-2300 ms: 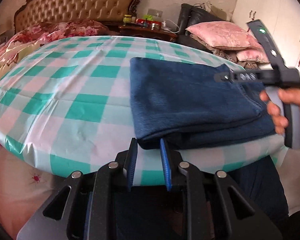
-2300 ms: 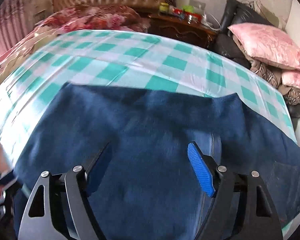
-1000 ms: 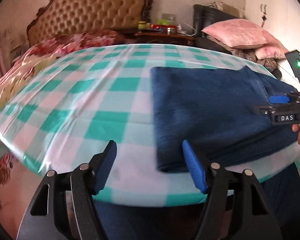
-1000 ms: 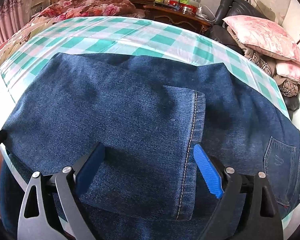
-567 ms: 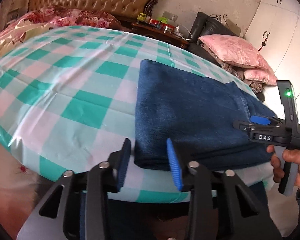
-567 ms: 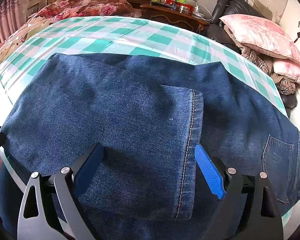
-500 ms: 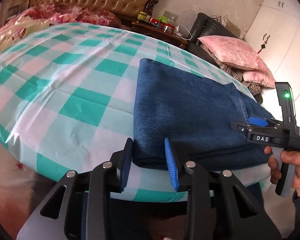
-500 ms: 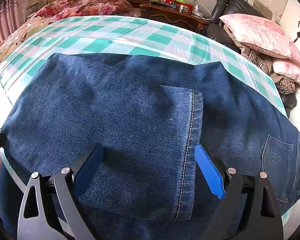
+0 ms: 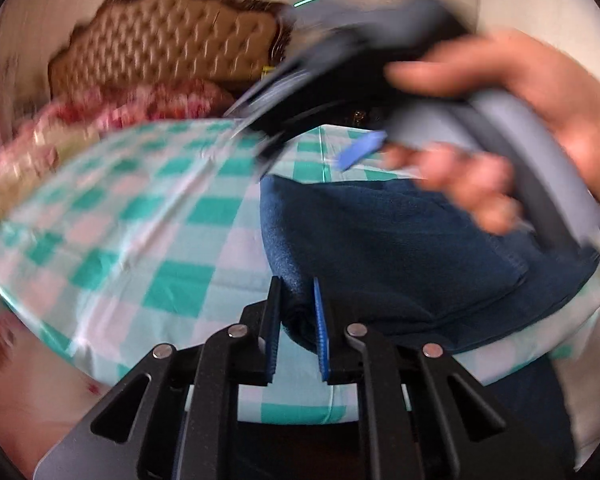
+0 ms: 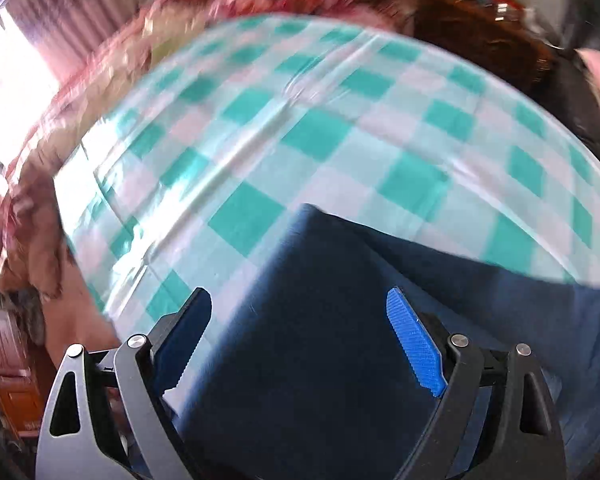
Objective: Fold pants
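Note:
The dark blue jeans [image 9: 380,256] lie folded on the green-and-white checked tablecloth [image 9: 148,216], near its front edge. My left gripper [image 9: 296,312] is shut on the folded left front corner of the jeans. In the right wrist view the jeans [image 10: 320,340] fill the lower half. My right gripper [image 10: 300,320] is open above their folded left end, holding nothing. The right gripper also shows blurred in the left wrist view [image 9: 364,148], held in a hand above the jeans.
A bed with a tufted tan headboard [image 9: 168,52] and floral bedding [image 9: 112,108] stands behind the table. A dark wooden nightstand [image 10: 484,36] with small items sits at the back right. The table's front edge [image 9: 300,408] is just below my left gripper.
My left gripper has closed on the jeans' front left corner. My right gripper has swung left, over the folded left end, still open. Both views are motion-blurred.

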`<move>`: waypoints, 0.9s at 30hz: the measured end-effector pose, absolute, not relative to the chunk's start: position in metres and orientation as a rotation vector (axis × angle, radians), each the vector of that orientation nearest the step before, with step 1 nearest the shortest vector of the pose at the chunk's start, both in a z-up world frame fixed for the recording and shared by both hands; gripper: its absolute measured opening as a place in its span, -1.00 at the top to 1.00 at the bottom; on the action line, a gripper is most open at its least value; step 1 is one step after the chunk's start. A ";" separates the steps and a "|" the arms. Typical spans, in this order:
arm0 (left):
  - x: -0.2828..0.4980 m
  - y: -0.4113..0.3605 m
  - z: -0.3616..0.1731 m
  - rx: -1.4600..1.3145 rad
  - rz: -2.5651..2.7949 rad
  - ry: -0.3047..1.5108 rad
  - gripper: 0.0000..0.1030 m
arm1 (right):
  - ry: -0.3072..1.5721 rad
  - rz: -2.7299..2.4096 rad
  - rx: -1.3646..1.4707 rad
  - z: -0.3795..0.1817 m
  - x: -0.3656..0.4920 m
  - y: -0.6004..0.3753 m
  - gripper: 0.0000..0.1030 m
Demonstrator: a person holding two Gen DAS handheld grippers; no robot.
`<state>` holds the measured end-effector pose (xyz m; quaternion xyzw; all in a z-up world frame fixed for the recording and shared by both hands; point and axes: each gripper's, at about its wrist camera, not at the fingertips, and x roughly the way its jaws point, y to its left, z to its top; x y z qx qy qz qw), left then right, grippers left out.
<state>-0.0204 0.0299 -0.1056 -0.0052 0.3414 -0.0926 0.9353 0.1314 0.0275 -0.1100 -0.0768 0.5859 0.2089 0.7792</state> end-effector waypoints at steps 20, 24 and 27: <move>-0.009 0.046 -0.122 -0.480 -0.163 0.793 0.02 | 1.281 0.411 -0.202 -0.131 0.142 0.031 0.59; -0.007 0.024 -0.115 -0.391 -0.145 0.797 0.74 | 1.282 0.452 -0.079 -0.112 0.153 0.010 0.61; -0.015 0.001 -0.081 -0.274 -0.152 0.694 0.76 | 1.252 0.504 0.058 -0.078 0.154 -0.025 0.61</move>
